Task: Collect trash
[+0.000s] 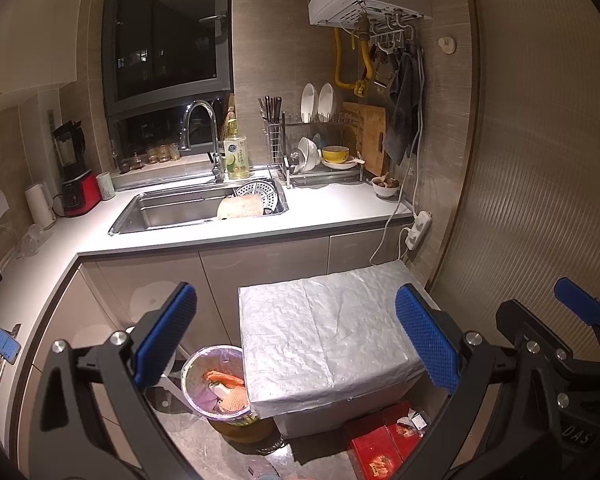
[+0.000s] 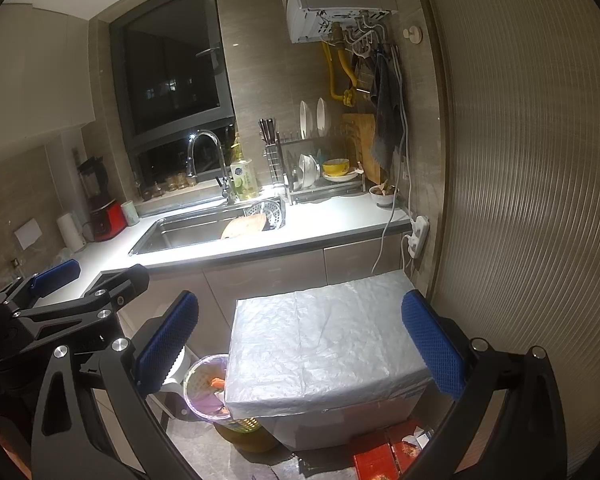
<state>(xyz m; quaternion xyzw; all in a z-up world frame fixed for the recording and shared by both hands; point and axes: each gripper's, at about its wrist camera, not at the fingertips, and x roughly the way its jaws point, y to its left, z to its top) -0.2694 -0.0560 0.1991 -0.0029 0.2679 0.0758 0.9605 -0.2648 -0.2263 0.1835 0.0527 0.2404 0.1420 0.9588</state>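
A small round trash bin (image 1: 216, 384) with a purple liner stands on the floor by the cabinets, holding orange and white scraps. It also shows in the right wrist view (image 2: 204, 388), half hidden behind the box. My left gripper (image 1: 296, 340) is open and empty, held high above the bin and the box. My right gripper (image 2: 300, 344) is open and empty at about the same height, to the right of the left one. The right gripper's fingers (image 1: 576, 300) show at the right edge of the left wrist view.
A box under silver foil (image 1: 324, 332) stands beside the bin. Red cartons (image 1: 384, 444) lie on the floor in front of it. Behind is a white counter (image 1: 332, 208) with a sink (image 1: 188, 212), a dish rack (image 1: 324, 152) and a power strip (image 1: 418, 228). A ribbed wall (image 1: 540, 160) is on the right.
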